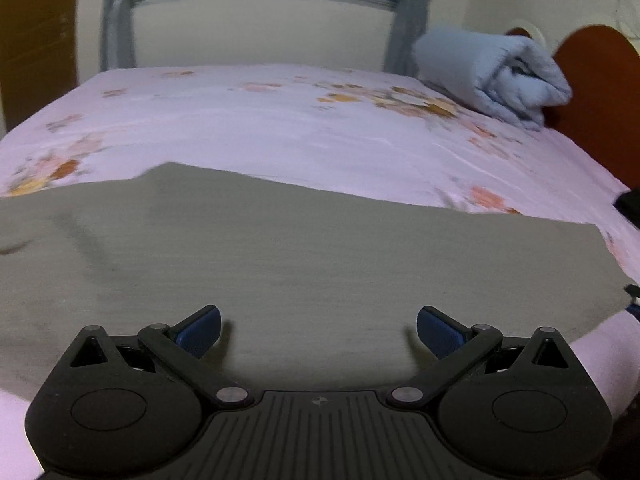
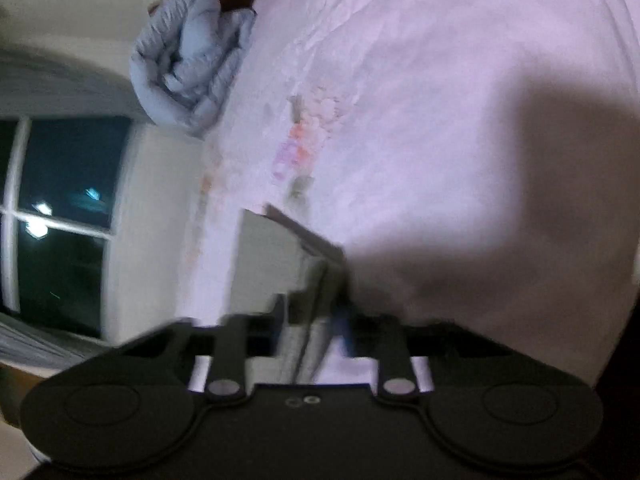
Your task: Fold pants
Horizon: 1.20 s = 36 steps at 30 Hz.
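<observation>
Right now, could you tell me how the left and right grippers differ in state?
The left gripper is wide open, its blue pads apart above the flat olive pants; the right gripper is shut on a pants edge. The left holds nothing; the right holds layered fabric. The left view is sharp and level; the right view is rolled sideways and blurred. Both are black and sit over the pink bed.

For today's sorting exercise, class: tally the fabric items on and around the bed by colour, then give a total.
Grey-green: 1, the pants
Pale blue: 1, the rolled quilt
Pink floral: 1, the bedsheet
Grey: 2, the curtains
Total: 5
</observation>
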{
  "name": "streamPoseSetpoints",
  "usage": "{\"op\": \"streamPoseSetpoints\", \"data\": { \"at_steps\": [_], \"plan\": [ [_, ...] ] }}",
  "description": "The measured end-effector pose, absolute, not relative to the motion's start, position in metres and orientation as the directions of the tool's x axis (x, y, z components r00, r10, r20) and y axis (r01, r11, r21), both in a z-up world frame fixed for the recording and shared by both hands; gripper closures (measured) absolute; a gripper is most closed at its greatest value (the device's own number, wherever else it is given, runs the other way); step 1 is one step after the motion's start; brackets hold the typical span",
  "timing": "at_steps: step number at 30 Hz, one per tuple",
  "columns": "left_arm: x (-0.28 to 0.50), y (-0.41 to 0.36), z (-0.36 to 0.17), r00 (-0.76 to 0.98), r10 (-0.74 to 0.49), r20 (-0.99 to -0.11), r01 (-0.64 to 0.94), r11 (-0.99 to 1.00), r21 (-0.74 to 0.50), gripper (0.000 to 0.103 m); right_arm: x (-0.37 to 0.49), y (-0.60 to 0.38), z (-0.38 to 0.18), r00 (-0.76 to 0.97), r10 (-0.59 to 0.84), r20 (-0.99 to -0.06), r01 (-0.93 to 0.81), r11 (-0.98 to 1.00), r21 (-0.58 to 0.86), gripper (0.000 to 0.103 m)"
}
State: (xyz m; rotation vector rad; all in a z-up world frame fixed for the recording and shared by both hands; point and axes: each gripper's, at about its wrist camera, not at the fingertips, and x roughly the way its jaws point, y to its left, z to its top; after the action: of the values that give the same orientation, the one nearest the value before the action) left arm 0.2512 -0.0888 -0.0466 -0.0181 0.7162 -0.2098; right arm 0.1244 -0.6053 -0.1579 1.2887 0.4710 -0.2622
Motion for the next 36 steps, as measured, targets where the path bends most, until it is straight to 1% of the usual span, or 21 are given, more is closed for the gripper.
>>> {"op": "streamPoseSetpoints", "data": {
  "at_steps": [3,9,11,13,15,18,20,22,24,26,28,31,34,36],
  "plan": [
    [0.248,-0.117,-0.046,0.735,-0.234,-0.636,0.224,0.97,-0.098,0.0,0.122,-0.602,-0.15,0.876,0.062,-0.479,0.43,0.352,0.832,0.095],
    [0.246,-0.177,-0.057,0.709,-0.253,-0.658,0.281,0.957,-0.066,0.0,0.121,-0.602,-0.155,0.884,0.062,-0.464,0.42,0.333,0.844,0.093],
    [0.243,-0.195,-0.068,0.704,-0.211,-0.678,0.28,0.96,-0.008,0.0,0.119,-0.603,-0.156,0.886,0.07,-0.458,0.413,0.327,0.85,0.093],
    [0.236,-0.207,-0.079,0.728,-0.153,-0.668,0.252,0.966,0.054,0.0,0.117,-0.604,-0.156,0.889,0.077,-0.452,0.406,0.326,0.854,0.09],
    [0.232,-0.211,-0.079,0.74,-0.117,-0.663,0.214,0.975,0.067,0.0,0.118,-0.603,-0.154,0.887,0.08,-0.455,0.404,0.343,0.848,0.089],
    [0.225,-0.214,-0.069,0.744,-0.106,-0.66,0.17,0.985,0.034,0.0,0.12,-0.602,-0.152,0.887,0.079,-0.455,0.401,0.357,0.843,0.086],
    [0.227,-0.215,-0.078,0.73,-0.084,-0.678,0.152,0.988,0.041,0.0,0.121,-0.602,-0.153,0.889,0.086,-0.449,0.393,0.361,0.846,0.084],
    [0.222,-0.22,-0.083,0.749,-0.054,-0.66,0.153,0.984,0.093,0.0,0.124,-0.6,-0.151,0.882,0.077,-0.465,0.399,0.401,0.824,0.092],
    [0.216,-0.224,-0.088,0.77,-0.032,-0.638,0.156,0.978,0.139,0.0,0.127,-0.595,-0.143,0.875,0.061,-0.481,0.4,0.468,0.788,0.094],
    [0.217,-0.217,-0.085,0.764,-0.051,-0.643,0.144,0.985,0.093,0.0,0.129,-0.586,-0.122,0.892,0.039,-0.451,0.362,0.537,0.762,0.095],
    [0.217,-0.196,-0.069,0.755,-0.11,-0.646,0.148,0.989,0.003,0.0,0.133,-0.572,-0.097,0.911,0.044,-0.409,0.306,0.593,0.745,0.095],
    [0.213,-0.124,-0.036,0.798,-0.098,-0.594,0.035,0.992,-0.117,0.0,0.148,-0.525,-0.045,0.931,0.084,-0.354,0.188,0.722,0.666,0.095],
    [0.208,-0.041,-0.004,0.846,-0.028,-0.532,-0.044,0.992,-0.122,0.0,0.169,-0.453,-0.006,0.936,0.154,-0.317,0.058,0.82,0.57,0.095],
    [0.206,0.013,0.009,0.858,0.029,-0.512,-0.099,0.989,-0.111,0.0,0.184,-0.397,0.006,0.927,0.208,-0.312,-0.019,0.858,0.514,0.095]
  ]
}}
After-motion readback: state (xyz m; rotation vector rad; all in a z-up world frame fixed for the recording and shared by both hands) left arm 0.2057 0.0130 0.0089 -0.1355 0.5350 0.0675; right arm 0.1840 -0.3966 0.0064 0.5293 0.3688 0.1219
